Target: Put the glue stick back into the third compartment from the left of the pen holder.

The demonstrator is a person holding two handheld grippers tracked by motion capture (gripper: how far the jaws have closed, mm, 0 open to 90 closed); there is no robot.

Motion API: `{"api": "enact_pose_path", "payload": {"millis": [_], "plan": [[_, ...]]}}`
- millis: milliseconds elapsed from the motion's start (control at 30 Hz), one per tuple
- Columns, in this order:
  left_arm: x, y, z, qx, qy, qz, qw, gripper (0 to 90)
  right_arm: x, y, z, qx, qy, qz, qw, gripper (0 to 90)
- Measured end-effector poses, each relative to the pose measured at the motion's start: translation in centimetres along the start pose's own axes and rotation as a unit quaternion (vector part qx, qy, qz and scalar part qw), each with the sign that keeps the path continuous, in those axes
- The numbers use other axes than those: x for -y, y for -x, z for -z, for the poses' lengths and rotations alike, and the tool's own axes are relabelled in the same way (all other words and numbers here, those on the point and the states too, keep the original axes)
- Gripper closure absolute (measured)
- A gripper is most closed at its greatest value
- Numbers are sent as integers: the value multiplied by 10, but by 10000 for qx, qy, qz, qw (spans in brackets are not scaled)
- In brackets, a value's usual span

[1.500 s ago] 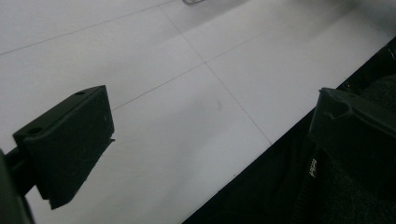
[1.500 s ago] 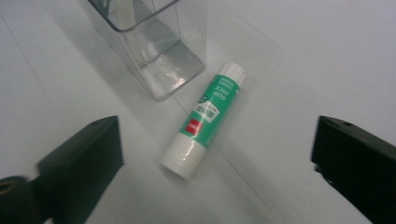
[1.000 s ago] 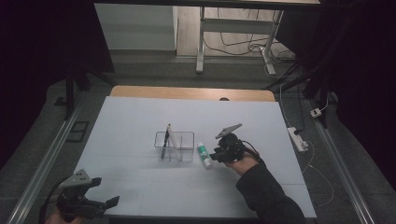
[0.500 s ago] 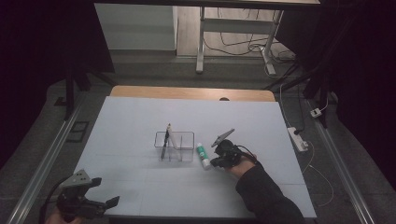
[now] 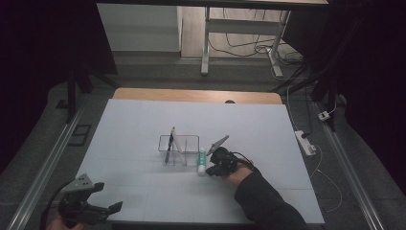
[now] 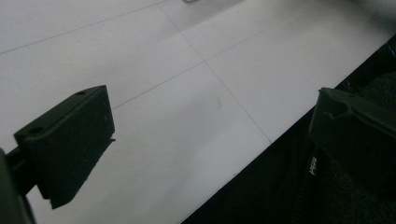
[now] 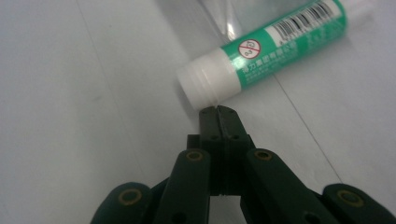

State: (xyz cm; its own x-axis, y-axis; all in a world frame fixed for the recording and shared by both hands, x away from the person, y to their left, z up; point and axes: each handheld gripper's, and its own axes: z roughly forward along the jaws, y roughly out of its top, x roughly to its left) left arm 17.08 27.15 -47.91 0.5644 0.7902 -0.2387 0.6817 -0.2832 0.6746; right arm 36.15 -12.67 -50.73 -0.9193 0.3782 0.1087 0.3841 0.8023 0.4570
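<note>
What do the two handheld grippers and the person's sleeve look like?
Both are black. The right gripper has flat jaws on linked bars with brass-coloured rivets and a grey plate on top. The left gripper has blocky jaws, a grey three-cornered plate and a trailing cable. The right sleeve is dark.

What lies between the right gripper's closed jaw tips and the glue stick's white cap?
Nothing. In the right gripper view the right gripper, jaws shut, sits right at the white cap of the glue stick, with at most a sliver of bare table.

A glue stick (image 7: 266, 56) with a green barcoded label and a white cap lies flat on the pale table, just beside a clear organiser box. In the high view the glue stick (image 5: 201, 160) points its cap toward the near edge.
</note>
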Motion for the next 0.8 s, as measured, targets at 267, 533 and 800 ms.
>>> {"api": "enact_pose_path", "payload": {"millis": [267, 533, 800], "plan": [[0, 0, 0, -2, -7, 2, 10000, 2, -11, -10, -10, -37, 18, 226, 9997, 895], [0, 0, 0, -1, -9, -4, 10000, 1, -23, -19, -18, -115, 16, 346, 9993, 896], [0, 0, 0, 4, -4, -9, 10000, 1, -36, -26, -24, -108, 121, 433, 9989, 895]]}}
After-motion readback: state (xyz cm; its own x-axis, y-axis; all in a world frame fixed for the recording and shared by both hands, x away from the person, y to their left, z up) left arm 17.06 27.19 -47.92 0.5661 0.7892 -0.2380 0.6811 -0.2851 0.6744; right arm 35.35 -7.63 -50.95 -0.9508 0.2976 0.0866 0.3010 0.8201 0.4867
